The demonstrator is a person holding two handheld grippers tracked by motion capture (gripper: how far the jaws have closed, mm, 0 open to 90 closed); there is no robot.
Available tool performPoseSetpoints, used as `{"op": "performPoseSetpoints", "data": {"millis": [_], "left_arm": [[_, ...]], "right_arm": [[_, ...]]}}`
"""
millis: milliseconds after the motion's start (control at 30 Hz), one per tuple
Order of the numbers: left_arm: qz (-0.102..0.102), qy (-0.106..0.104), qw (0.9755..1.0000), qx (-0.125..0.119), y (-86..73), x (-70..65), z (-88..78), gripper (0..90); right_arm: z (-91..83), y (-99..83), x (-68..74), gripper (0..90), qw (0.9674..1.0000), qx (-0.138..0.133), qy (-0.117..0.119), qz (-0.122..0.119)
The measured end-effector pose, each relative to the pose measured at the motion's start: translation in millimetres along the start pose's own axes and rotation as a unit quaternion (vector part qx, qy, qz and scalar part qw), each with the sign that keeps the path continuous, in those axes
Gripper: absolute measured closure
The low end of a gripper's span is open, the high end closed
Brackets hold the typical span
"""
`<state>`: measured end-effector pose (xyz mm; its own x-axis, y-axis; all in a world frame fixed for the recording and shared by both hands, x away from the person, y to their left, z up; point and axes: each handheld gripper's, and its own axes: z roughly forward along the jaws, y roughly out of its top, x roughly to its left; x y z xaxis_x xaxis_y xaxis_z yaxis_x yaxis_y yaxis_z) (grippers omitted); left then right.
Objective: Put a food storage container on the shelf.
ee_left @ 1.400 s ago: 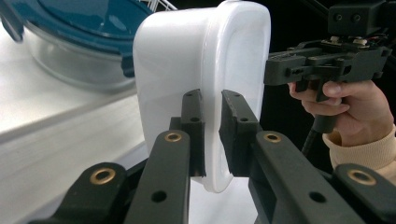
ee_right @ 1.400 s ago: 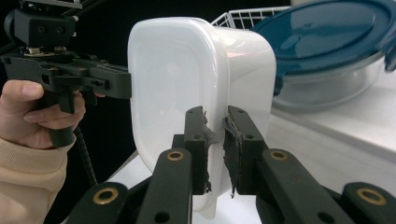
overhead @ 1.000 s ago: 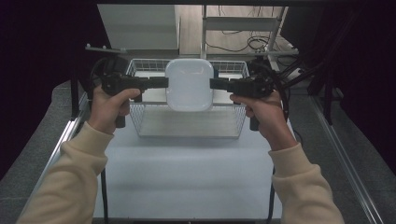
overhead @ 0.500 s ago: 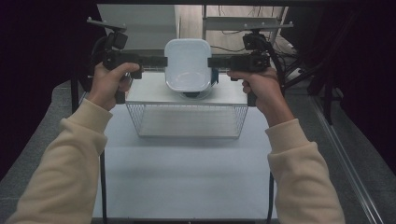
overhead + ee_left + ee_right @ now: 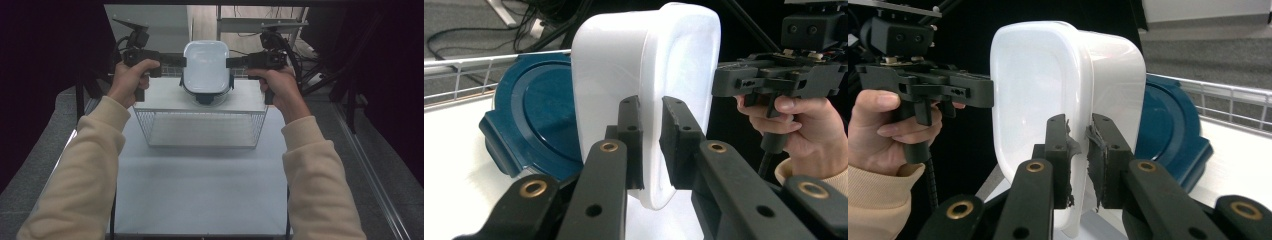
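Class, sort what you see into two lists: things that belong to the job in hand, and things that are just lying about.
In the job:
- white tub, gripped at both rims
- left tongs, shut on its wall
- right tongs, shut on its wall
- blue lid, lying under the tub
- wire basket

Lying about:
- cables on the floor
- table

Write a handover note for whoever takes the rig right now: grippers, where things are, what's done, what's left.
Left gripper: shut on the left rim of the white tub.
Right gripper: shut on its right rim.
Tub: held in the air between both grippers, over the far edge of the wire basket.
Blue lid: lies below the tub, on the white surface by the basket's far rail.
Done: tub gripped and raised.
Left: probably set the tub down and release; where is unclear.
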<state>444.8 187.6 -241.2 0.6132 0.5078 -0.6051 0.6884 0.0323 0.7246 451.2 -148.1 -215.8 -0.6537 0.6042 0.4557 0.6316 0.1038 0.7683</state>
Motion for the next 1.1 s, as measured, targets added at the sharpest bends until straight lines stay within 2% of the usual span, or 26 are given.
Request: {"op": "performPoseSetpoints", "data": {"millis": [167, 433, 633, 767, 900, 967, 1033, 1100], "left_arm": [[-0.034, -0.015, 0.9993, -0.003, 6.7, 13.6, 3.6, 80.1], [-0.093, -0.023, 0.9954, -0.009, 18.1, 32.8, 14.0, 78.2], [-0.126, -0.039, 0.9911, -0.021, 19.2, 46.9, 20.7, 76.3], [-0.134, -0.034, 0.9901, -0.025, 18.7, 52.6, 23.6, 75.4], [-0.132, -0.022, 0.9907, -0.026, 17.3, 55.3, 24.9, 75.3], [-0.135, -0.029, 0.9901, -0.029, 15.7, 56.7, 25.8, 74.5], [-0.135, -0.03, 0.9898, -0.031, 14.9, 56.1, 27.2, 69.2], [-0.129, -0.023, 0.9906, -0.042, 14.4, 53.0, 25.5, 58.1]], "right_arm": [[4.7, 4.1, -8.0, 77.2, 0.9999, -0.004, 0.009, 0.011], [19.4, 15.0, -29.2, 72.6, 0.9977, 0.002, 0.016, 0.065], [29.6, 17.7, -47.3, 71.7, 0.9923, -0.006, 0.033, 0.119], [33.2, 17.5, -52.2, 72.1, 0.9908, -0.013, 0.03, 0.131], [34.2, 16.4, -53.3, 73.8, 0.9911, -0.013, 0.025, 0.13], [34.5, 15.4, -54.1, 72.8, 0.9909, -0.012, 0.026, 0.131], [34.2, 14.4, -54.0, 68.9, 0.9911, -0.017, 0.027, 0.129], [30.9, 13.8, -52.0, 63.2, 0.9918, -0.032, 0.025, 0.121]]}}
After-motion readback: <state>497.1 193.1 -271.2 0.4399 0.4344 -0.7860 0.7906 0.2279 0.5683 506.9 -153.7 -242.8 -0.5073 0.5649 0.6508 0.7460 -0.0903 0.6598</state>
